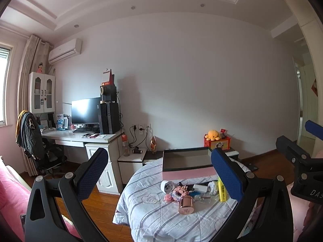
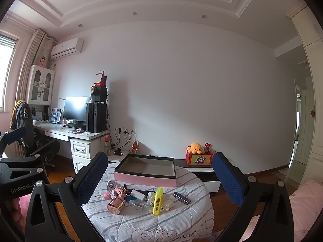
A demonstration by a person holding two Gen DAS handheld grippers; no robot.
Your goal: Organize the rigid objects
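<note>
Left gripper (image 1: 159,173) and right gripper (image 2: 160,176): jaws spread wide, holding nothing, above cluttered striped table (image 2: 181,217); pink tray (image 2: 145,178) at far edge

The right hand-held gripper (image 2: 160,178) hung with its blue-padded fingers (image 2: 91,178) spread wide, holding nothing, above a round surface under a striped quilt (image 2: 141,221). A pink box (image 2: 145,178) with a dark rim sat open at the far side. Nearer lay a clutter of small things: a yellow highlighter (image 2: 157,200), a rose-gold bottle (image 2: 116,205) on its side, a white charger (image 2: 138,194) and a dark lipstick tube (image 2: 182,198). The left hand-held gripper (image 2: 12,137) showed at the left edge. An orange plush octopus (image 2: 195,148) sat on a red tin (image 2: 198,159) behind.
</note>
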